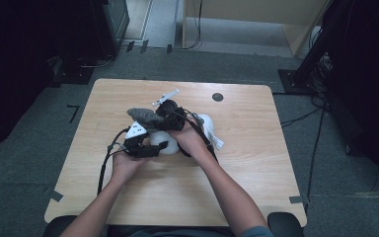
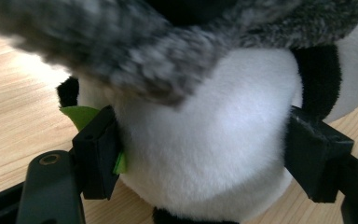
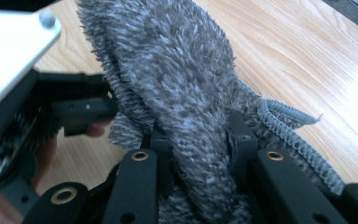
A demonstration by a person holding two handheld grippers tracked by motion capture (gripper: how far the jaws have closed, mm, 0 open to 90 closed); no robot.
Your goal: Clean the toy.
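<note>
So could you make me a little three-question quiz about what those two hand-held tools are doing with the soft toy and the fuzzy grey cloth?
1. True or false: the left gripper has its jaws pressed on the white belly of the plush toy.
2. What does the right gripper clamp? A) a cable B) the grey fuzzy cloth C) nothing
3. What sort of surface does the work rest on?

Key:
1. True; the toy's belly sits squeezed between both jaws.
2. B; the cloth is pinched between its jaws.
3. A light wooden table.
</note>
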